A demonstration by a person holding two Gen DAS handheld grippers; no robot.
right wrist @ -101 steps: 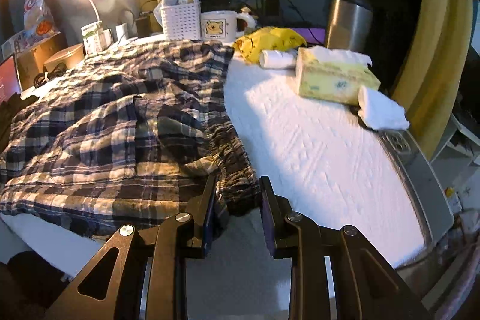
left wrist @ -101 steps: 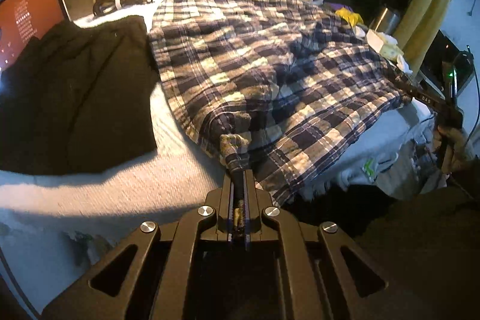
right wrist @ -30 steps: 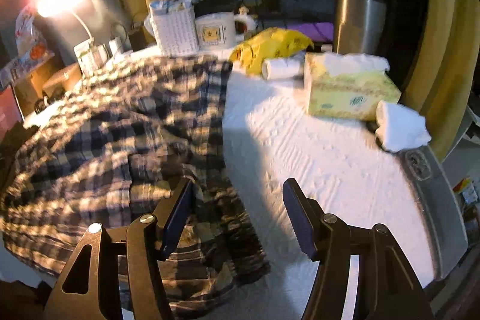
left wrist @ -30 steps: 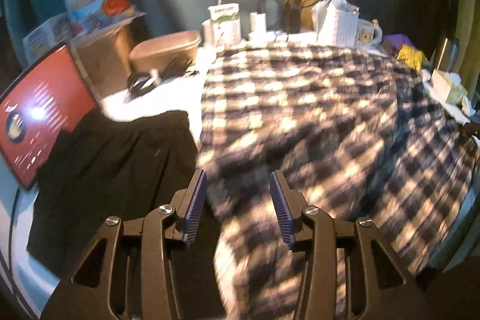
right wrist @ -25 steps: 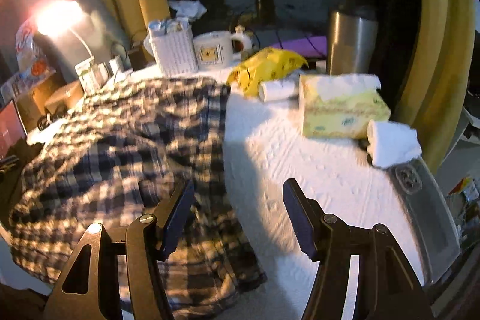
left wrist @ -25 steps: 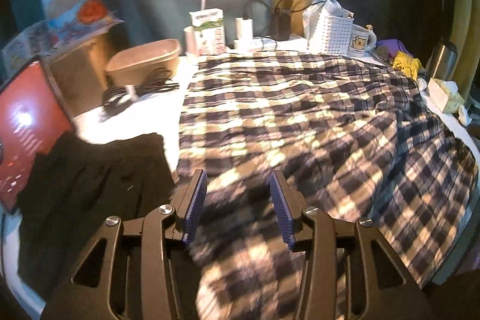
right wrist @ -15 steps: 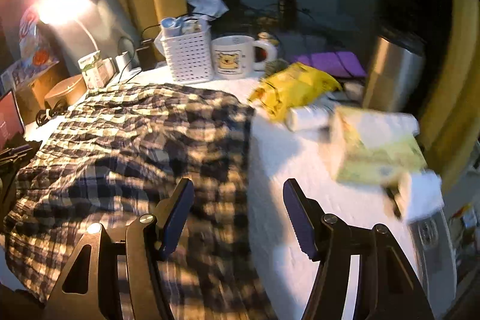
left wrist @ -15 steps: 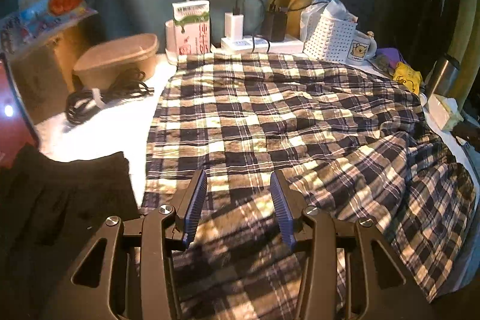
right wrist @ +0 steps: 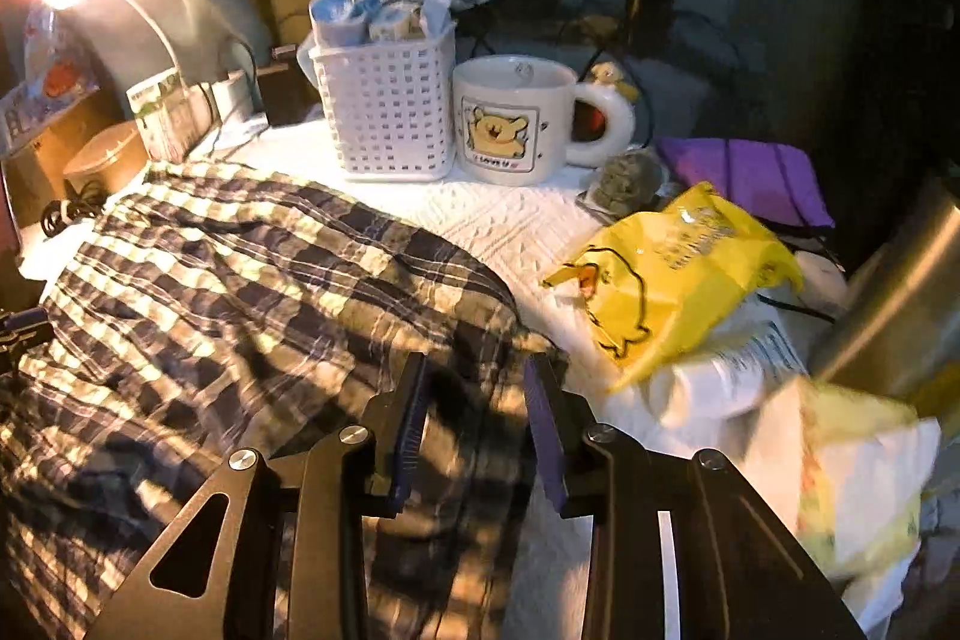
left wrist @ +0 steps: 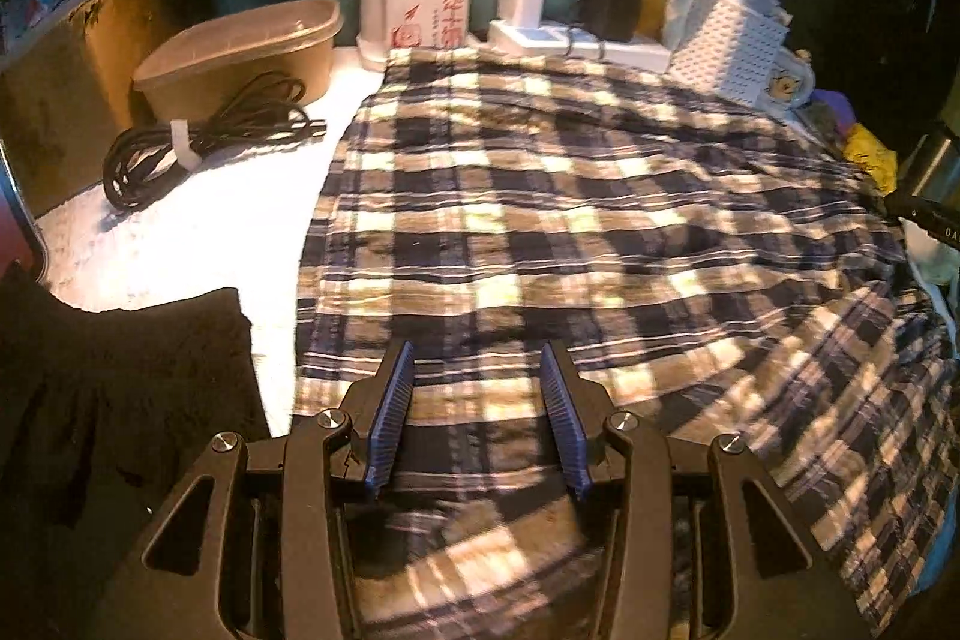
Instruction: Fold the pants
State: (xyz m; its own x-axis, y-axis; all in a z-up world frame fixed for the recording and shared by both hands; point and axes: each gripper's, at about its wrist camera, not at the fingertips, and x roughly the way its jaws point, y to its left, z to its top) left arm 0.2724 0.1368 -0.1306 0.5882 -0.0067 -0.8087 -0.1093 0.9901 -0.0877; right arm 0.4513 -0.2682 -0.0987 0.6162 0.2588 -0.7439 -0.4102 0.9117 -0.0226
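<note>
Since 3.4 s ago both grippers have let go and advanced. Plaid pants (left wrist: 600, 232) lie spread across the white table cover (right wrist: 510, 220). Left gripper (left wrist: 477, 400) gapes wide above the near fabric; right gripper (right wrist: 474, 400) open, straddling the far edge fold, likely lining up a grip.

White-covered table (left wrist: 198, 232) under plaid pants (left wrist: 570, 232)

A white perforated basket (right wrist: 384, 112) stands just beside a bear-print mug (right wrist: 510, 118), with a yellow plastic bag (right wrist: 672, 268) near them. On the other side, a coiled black cable (left wrist: 198, 136) lies before a brown lidded container (left wrist: 240, 52), and a black garment (left wrist: 114, 388) lies on the white cover (left wrist: 198, 232).
</note>
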